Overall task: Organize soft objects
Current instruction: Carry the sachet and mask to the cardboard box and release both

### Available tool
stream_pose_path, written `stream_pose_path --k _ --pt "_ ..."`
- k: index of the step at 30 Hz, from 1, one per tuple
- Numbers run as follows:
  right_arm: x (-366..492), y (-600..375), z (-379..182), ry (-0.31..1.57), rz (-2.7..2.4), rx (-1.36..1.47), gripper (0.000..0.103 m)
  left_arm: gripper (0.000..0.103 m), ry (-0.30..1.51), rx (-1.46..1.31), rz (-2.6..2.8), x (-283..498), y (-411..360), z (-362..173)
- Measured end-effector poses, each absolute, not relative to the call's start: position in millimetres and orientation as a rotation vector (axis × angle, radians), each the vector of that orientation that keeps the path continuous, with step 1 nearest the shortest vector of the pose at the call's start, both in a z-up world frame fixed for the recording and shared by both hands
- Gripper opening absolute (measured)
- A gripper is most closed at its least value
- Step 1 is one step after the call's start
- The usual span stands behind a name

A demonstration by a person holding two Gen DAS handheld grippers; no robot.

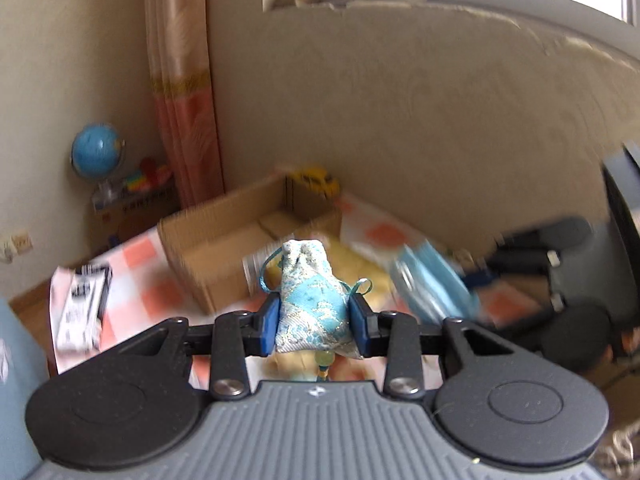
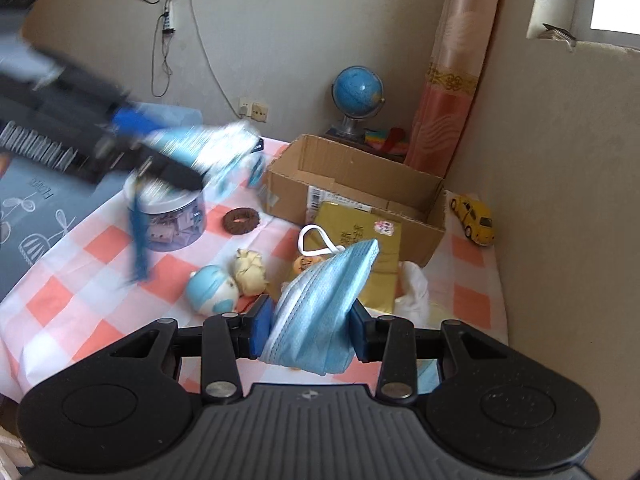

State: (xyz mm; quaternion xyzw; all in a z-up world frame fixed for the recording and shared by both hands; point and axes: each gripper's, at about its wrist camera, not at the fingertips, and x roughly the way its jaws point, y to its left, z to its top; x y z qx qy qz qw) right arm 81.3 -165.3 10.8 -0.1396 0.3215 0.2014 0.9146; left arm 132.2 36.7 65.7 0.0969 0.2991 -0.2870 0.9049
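Between the blue fingers (image 1: 268, 322) of the left gripper (image 1: 313, 322) sits a small brocade pouch (image 1: 310, 304), squeezed on both sides, its bead hanging below them. The right gripper (image 2: 310, 330) clamps a folded blue face mask (image 2: 320, 304); beyond its fingers stands an open cardboard box (image 2: 352, 172) on the checked tablecloth (image 2: 80, 280).

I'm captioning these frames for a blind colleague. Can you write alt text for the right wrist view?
The right gripper pinches a folded blue face mask above a pink-checked tablecloth. Beyond it stand an open cardboard box, a gold packet, a yellow toy car and a globe; the left gripper, blurred, carries a blue pouch.
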Motion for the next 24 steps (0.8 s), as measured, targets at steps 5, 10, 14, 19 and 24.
stream_pose_path --k 5,10,14,19,24 --pt "89.1 -172.1 11.2 0.661 0.398 -0.276 0.045 0.035 0.578 0.219 -0.589 184.2 15.4 82.9" --pt "95.7 -179.3 13.7 0.656 0.38 -0.266 0.045 0.035 0.581 0.223 -0.549 241.6 -3.3 83.6" --pt "99.2 -182.5 15.1 0.656 0.367 -0.265 0.045 0.035 0.593 0.218 -0.484 283.8 -11.3 74.7" --pt "104.1 -184.6 12.8 0.661 0.357 -0.262 0.045 0.035 0.637 0.207 -0.406 317.9 -10.2 50.0" --pt "109.0 -186.9 12.1 0.664 0.354 -0.267 0.045 0.045 0.702 0.196 -0.359 325.5 3.6 24.1"
